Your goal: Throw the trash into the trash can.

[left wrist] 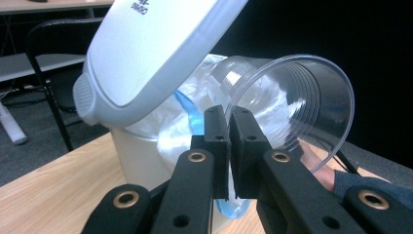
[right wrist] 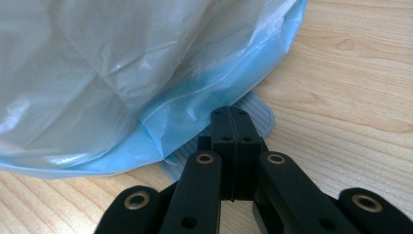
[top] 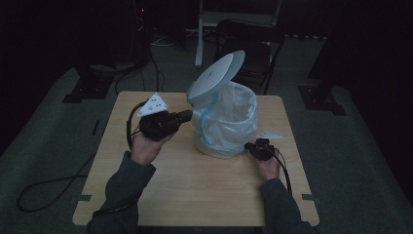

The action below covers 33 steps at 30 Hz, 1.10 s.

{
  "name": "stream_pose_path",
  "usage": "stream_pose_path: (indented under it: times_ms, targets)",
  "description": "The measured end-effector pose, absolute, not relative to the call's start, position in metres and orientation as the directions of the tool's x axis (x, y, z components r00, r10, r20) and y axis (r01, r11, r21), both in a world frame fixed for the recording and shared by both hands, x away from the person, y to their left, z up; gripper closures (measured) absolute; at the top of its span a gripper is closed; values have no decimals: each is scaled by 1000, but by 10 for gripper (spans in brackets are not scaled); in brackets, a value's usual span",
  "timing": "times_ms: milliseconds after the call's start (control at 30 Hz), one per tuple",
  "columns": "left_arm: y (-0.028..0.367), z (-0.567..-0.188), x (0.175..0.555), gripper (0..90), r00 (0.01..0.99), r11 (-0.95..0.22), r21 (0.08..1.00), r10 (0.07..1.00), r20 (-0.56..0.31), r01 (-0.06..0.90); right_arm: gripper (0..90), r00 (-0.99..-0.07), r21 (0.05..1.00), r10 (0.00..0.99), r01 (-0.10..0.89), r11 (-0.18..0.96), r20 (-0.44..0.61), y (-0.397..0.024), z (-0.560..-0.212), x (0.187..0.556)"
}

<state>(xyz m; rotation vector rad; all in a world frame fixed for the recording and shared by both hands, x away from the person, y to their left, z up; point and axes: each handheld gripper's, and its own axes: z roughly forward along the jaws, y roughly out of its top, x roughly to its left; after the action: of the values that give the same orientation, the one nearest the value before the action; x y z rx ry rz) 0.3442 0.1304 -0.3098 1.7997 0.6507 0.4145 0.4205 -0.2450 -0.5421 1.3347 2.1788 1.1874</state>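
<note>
While the right gripper point(top: 251, 146) presses the pedal point(right wrist: 258, 114) closed, the left gripper point(left wrist: 229, 117) pinches a tilted cup point(left wrist: 292, 107).

Desk point(top: 195, 185) was pale wood with fine straight grain. Bin point(top: 214, 148) was cream-white, its raised lid point(top: 216, 75) light grey-white with small dark lettering near one edge. Bin liner point(top: 234, 114) was translucent white with a blue band along its hem. Cup point(left wrist: 297, 107) was clear plastic, ringed with faint ridges. Pedal point(right wrist: 258, 117) was pale grey, finely ribbed. Both grippers, left gripper point(left wrist: 229, 122) and right gripper point(right wrist: 234, 122), were matte black with brass-coloured rivets.
</note>
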Motion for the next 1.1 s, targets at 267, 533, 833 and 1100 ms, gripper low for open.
stream_pose_path:
  times_ms: [267,533,833,1100]
  targets:
    - [114,-304,352,875,793,-236,947,609,-31,218,900,-511,786,847,580,216,145,-245,-542,420]
    - [99,-301,360,875,799,-249,944,601,-24,216,900,-511,786,847,579,214,146,-245,-542,421]
    - [85,-299,367,875,803,-259,942,596,-18,213,900,-511,787,847,579,214,146,-246,-542,421]
    - [75,-296,371,875,800,-263,941,600,-15,214,900,-513,788,846,578,214,146,-246,-543,421]
